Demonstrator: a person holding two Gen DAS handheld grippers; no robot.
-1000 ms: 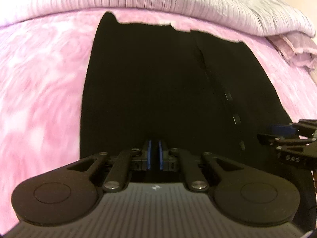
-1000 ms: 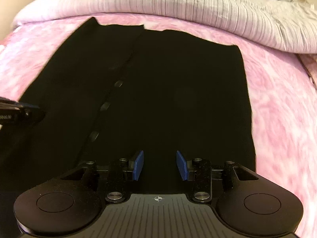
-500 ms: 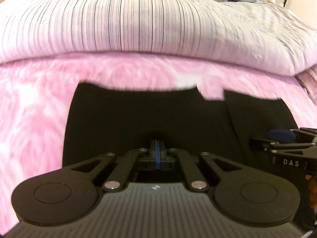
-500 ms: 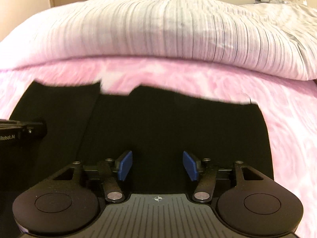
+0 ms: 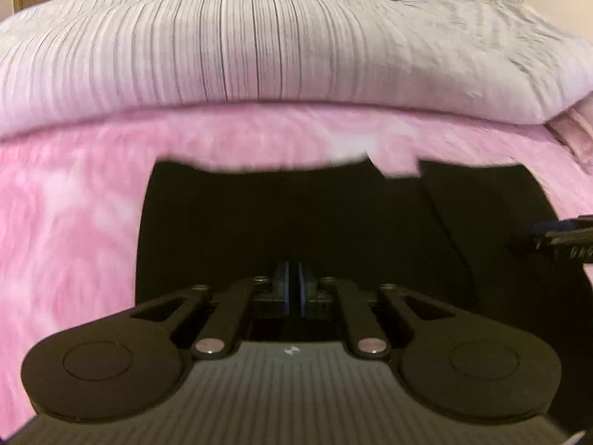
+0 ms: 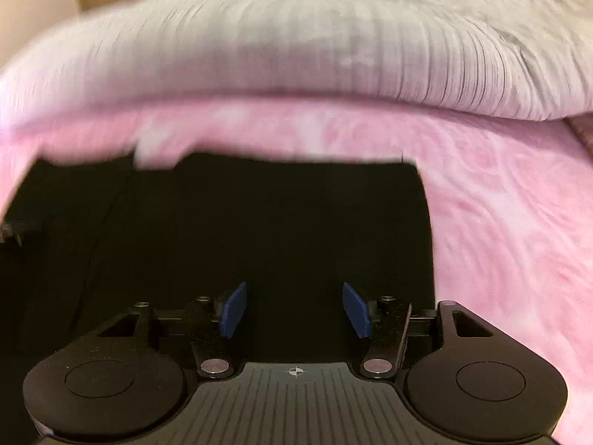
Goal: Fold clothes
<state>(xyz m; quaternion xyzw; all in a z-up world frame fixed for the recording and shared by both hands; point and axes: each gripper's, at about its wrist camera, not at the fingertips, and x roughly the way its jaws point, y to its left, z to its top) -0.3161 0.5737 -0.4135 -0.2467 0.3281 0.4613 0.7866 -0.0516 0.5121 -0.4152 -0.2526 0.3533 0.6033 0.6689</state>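
A black garment (image 5: 296, 215) lies flat on the pink blanket (image 5: 74, 222), its far edge just short of the striped duvet. My left gripper (image 5: 293, 270) hovers over the garment's near part. Its blue pads are almost together, parting by a thin dark slit, and I cannot tell whether cloth is in it. In the right wrist view the garment (image 6: 278, 215) fills the middle. My right gripper (image 6: 294, 291) is over it, jaws opening wide, with nothing pinched between the pads. The right gripper's tip (image 5: 556, 237) shows at the left view's right edge.
A thick white striped duvet (image 5: 278, 44) is bunched across the bed beyond the garment. Pink blanket (image 6: 500, 222) extends to the right of the garment and to its left. Cupboards and a wall stand far behind.
Both grippers moved forward over the garment toward its far edge, so the duvet now looms larger. The right jaws spread wider. The left pads closed fully, then parted a sliver.
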